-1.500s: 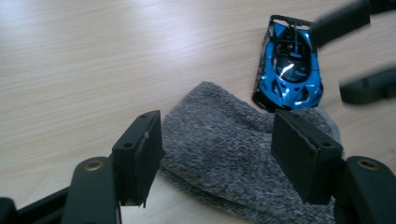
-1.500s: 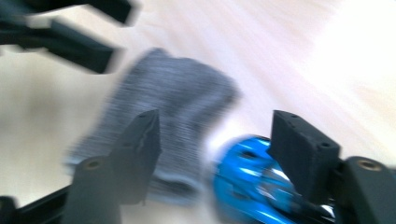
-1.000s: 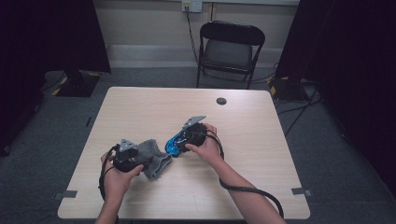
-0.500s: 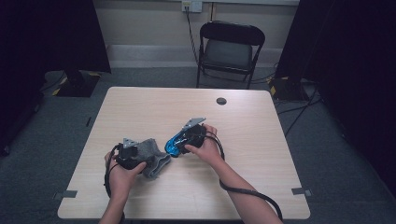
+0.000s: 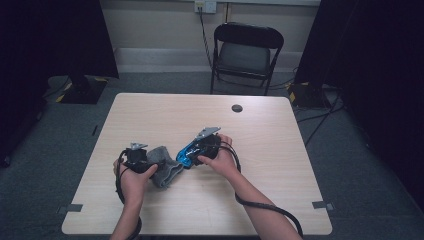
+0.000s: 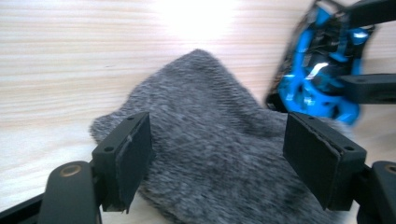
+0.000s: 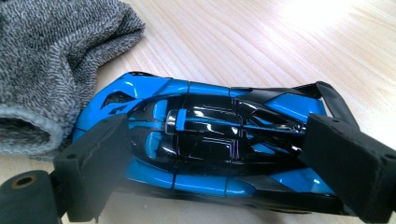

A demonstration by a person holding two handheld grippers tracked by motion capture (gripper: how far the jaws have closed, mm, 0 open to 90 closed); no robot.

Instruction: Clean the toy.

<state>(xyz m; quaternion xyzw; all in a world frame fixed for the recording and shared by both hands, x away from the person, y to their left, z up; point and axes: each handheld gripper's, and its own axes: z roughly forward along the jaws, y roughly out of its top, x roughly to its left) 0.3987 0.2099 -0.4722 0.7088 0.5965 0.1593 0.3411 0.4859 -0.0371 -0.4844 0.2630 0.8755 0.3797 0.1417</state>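
1. The left gripper (image 6: 219,126) has its fingers wide apart. They have just been opening, and the grey knit sock (image 6: 205,186) lies between them on the desk (image 6: 56,56) without either pad pressing it.
2. I judge the sock to be light, soft and floppy. It will bunch and slide on the smooth wood, so the ribbed cuff edge is the best place to pinch it, taking one layer to keep the mouth open.
3. The right gripper (image 7: 219,123) also has its fingers spread wide, and they too have just been opening. They straddle the blue toy car (image 7: 154,91), one pad at the nose and one at the tail. I cannot tell whether the pads actually press on it.
4. The car looks like hard, glossy plastic: stiff, light and likely slippery. Its thin rear wing could snap, so the broad flanks are the safer hold.
5. In the right gripper view the car's nose points at the sock's open cuff (image 7: 28,130), just beside it.
6. From the high view, sock (image 5: 167,170) and car (image 5: 184,154) sit touching on the near half of the desk, between the two hands.
7. Farther back are a small dark disc (image 5: 237,108) and a folding chair (image 5: 247,50).
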